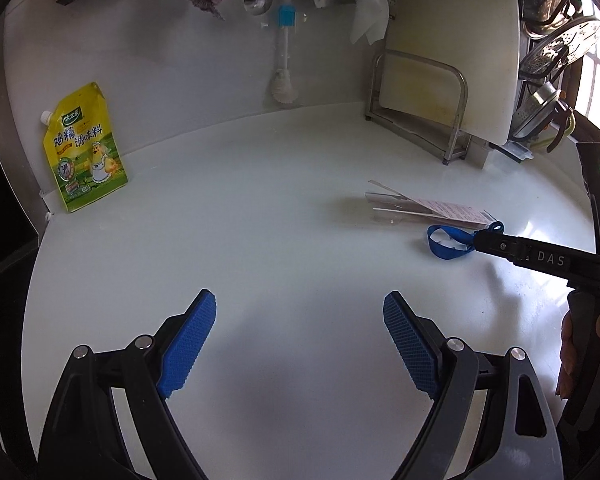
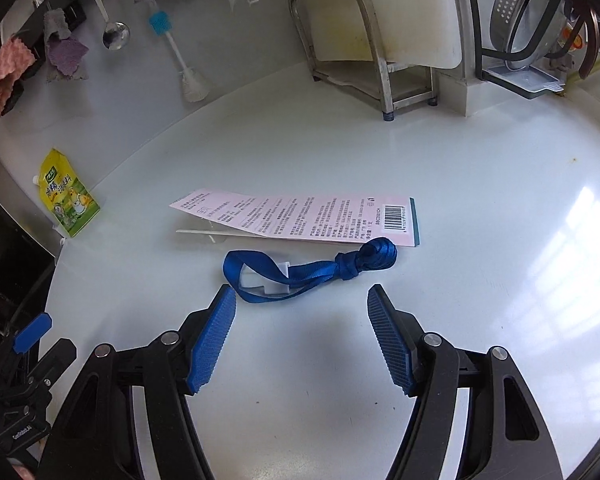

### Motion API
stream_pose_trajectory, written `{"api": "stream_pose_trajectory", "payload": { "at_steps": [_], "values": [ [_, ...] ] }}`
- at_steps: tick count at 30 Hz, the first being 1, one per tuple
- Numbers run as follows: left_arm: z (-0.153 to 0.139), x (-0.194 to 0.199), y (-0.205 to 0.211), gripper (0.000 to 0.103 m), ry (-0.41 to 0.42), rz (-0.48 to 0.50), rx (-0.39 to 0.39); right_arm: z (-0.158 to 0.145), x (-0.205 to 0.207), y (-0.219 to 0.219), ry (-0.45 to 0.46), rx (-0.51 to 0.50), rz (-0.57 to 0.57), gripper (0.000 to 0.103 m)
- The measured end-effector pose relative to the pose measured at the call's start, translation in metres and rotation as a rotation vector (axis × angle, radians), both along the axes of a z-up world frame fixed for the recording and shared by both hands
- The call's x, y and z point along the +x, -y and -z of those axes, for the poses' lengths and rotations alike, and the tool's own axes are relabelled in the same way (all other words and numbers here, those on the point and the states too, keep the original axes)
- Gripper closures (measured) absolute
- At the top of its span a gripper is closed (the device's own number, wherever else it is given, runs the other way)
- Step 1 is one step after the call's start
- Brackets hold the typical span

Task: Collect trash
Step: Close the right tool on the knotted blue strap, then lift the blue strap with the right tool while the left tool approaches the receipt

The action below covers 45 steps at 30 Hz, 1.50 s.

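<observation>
While the left gripper (image 1: pixel 300 340) hangs over bare white bench (image 1: pixel 260 220), its jaws stand wide with nothing between them; the trash sits well off to its right, where the right gripper's tip reaches the blue strap (image 1: pixel 448 242).

Right wrist view: right gripper (image 2: pixel 302 336) jaws well apart, empty, just short of the blue strap (image 2: pixel 300 270). Pink printed packaging card (image 2: pixel 296 216) lies flat just behind it. Judgement: both light; strap is limp, so pinch at the knot (image 2: pixel 364 262). Card is thin, flat, likely slippery; take its raised left edge.
</observation>
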State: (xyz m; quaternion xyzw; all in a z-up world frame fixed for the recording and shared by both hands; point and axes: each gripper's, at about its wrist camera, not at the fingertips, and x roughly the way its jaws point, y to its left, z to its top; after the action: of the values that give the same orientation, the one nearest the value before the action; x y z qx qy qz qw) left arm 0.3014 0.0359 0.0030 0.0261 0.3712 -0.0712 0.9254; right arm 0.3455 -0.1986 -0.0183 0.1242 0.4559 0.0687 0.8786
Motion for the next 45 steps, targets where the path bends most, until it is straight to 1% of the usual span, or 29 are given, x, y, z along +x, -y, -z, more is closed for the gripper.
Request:
{"api": "stream_pose_trajectory", "payload": {
  "at_steps": [7, 11, 16, 21, 23, 25, 26, 27, 28, 29, 30, 32, 36, 41, 45],
  "values": [
    [0.001, 0.008, 0.002, 0.018, 0.009, 0.003, -0.001, 0.0, 0.007, -0.01, 0.02, -0.048, -0.003, 0.037],
    [0.004, 0.009, 0.002, 0.018, 0.005, -0.001, -0.003, 0.002, 0.011, -0.012, 0.005, -0.054, 0.007, 0.037],
    [0.004, 0.01, 0.002, 0.018, 0.003, -0.004, -0.001, 0.009, 0.017, -0.02, -0.018, -0.09, 0.014, 0.038],
    [0.005, 0.009, 0.002, 0.017, 0.001, -0.008, 0.004, 0.013, 0.02, -0.025, -0.02, -0.107, 0.024, 0.038],
    [0.004, 0.009, 0.003, 0.017, 0.0, -0.011, 0.005, 0.014, 0.021, -0.028, -0.016, -0.134, 0.026, 0.039],
    [0.003, 0.008, 0.003, 0.017, 0.007, -0.011, 0.004, 0.014, 0.021, -0.031, -0.012, -0.149, 0.023, 0.049],
    [0.002, 0.008, 0.003, 0.017, 0.011, -0.012, 0.007, 0.014, 0.021, -0.032, -0.011, -0.154, 0.021, 0.059],
    [0.002, 0.008, 0.003, 0.017, 0.01, -0.012, 0.01, 0.014, 0.021, -0.032, -0.012, -0.155, 0.018, 0.066],
    [0.003, 0.009, 0.003, 0.017, 0.007, -0.012, 0.012, 0.014, 0.02, -0.032, -0.011, -0.154, 0.019, 0.069],
    [0.004, 0.01, 0.003, 0.017, 0.003, -0.014, 0.017, 0.015, 0.019, -0.031, -0.012, -0.149, 0.02, 0.075],
    [0.005, 0.01, 0.004, 0.017, -0.003, -0.014, 0.018, 0.015, 0.018, -0.031, -0.014, -0.144, 0.018, 0.087],
    [0.005, 0.01, 0.005, 0.017, -0.007, -0.012, 0.02, 0.016, 0.016, -0.028, -0.018, -0.127, 0.014, 0.1],
    [0.005, 0.006, 0.009, 0.017, 0.007, -0.001, 0.03, 0.016, 0.005, -0.018, -0.017, -0.074, 0.017, 0.102],
    [0.005, 0.004, 0.022, 0.017, 0.004, 0.039, 0.01, 0.008, -0.015, 0.0, -0.003, -0.041, 0.029, 0.102],
    [0.005, 0.006, 0.037, 0.017, 0.003, 0.072, -0.011, -0.002, -0.037, 0.022, 0.014, -0.012, 0.047, 0.102]
  ]
}}
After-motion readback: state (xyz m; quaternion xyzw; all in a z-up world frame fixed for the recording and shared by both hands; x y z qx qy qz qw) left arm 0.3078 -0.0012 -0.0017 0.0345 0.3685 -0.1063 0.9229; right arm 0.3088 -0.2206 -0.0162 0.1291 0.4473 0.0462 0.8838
